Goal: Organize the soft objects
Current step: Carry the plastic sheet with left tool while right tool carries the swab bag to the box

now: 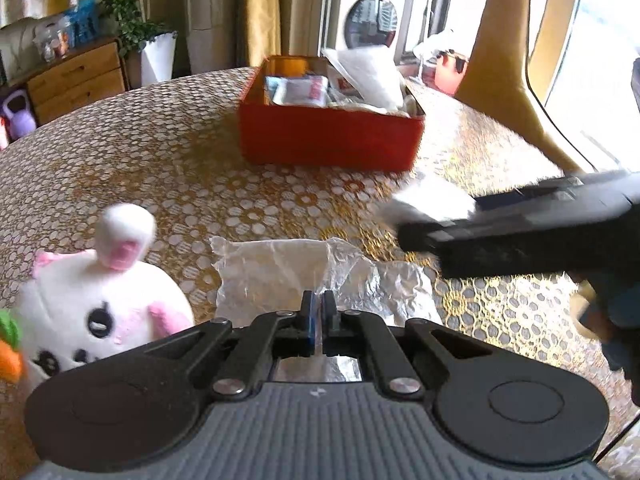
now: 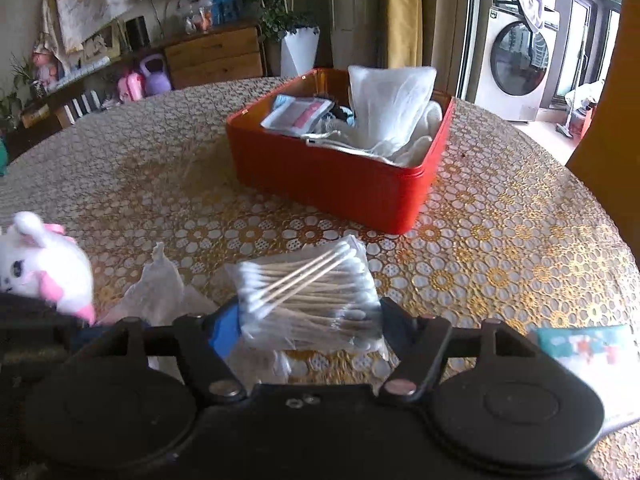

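In the left wrist view my left gripper (image 1: 319,304) is shut on the edge of a crumpled clear plastic bag (image 1: 280,268) that lies on the table. A white and pink plush toy (image 1: 100,304) sits just to its left. My right gripper (image 2: 310,320) is shut on a clear pack of cotton swabs (image 2: 312,280), its pads pressing both ends. From the left wrist view the right gripper (image 1: 432,216) is blurred and holds the white pack (image 1: 424,200) above the table. The red box (image 2: 340,188) stands beyond, holding packets and white cloth.
The round table (image 2: 500,264) has a gold lace-pattern cover. A teal and white packet (image 2: 584,348) lies at the near right. The plush toy (image 2: 48,272) and plastic bag (image 2: 160,292) lie left of the right gripper. A yellow chair back (image 1: 512,60) rises behind the box.
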Tool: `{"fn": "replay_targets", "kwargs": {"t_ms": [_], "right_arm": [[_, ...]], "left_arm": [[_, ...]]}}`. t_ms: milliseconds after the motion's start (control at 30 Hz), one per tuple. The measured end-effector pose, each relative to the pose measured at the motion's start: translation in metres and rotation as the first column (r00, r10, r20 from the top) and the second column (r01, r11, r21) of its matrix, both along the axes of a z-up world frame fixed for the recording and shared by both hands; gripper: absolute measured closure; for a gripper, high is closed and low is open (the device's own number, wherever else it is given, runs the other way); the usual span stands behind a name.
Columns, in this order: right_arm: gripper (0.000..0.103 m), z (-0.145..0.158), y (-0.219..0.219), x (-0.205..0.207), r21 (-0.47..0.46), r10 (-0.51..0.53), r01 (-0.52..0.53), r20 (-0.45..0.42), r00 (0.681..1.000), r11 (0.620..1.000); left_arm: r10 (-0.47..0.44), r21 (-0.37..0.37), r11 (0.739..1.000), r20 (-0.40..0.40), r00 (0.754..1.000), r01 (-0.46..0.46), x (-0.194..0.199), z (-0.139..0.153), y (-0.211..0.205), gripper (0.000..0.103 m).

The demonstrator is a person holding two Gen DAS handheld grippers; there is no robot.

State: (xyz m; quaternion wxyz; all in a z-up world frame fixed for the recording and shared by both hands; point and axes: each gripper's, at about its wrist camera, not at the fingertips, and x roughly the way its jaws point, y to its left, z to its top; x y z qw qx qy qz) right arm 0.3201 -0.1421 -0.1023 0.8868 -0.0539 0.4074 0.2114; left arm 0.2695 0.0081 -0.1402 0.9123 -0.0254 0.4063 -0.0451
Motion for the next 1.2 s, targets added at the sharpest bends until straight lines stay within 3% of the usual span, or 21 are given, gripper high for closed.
{"fn": "replay_targets", "kwargs": {"t_ms": [267,567,900,1000,1200], "right_arm": [[0.033,0.028,-0.017,-0.028,0.013,0.026,-0.026,0.028,0.999,1.000],[0.032,0.075,-0.031,-0.046,0.027,0.032,-0.035,0.104,0.994,0.999],[0.032,0.112,-0.034,-0.027,0.038,0.016,-0.023,0.187,0.982,0.999],[0.032,0.116,-0.033,-0.020,0.036,0.013,-0.021,0.207,0.978,0.999],[0.032,0.115,-0.033,0.003,0.031,-0.012,0.006,0.219,0.976,1.000]], "left_arm": [[0.028,-0.046,0.999,0.046,0.999,-0.026,-0.004,0.037,0.008,0.100],[0.049,-0.034,0.998,0.124,0.991,-0.045,0.008,0.092,0.006,0.100],[0.104,0.027,0.993,0.196,0.975,-0.112,0.060,0.144,0.005,0.100],[0.116,0.059,0.989,0.214,0.970,-0.132,0.080,0.152,0.003,0.100],[0.130,0.044,0.989,0.222,0.966,-0.143,0.115,0.158,-0.002,0.100]]}}
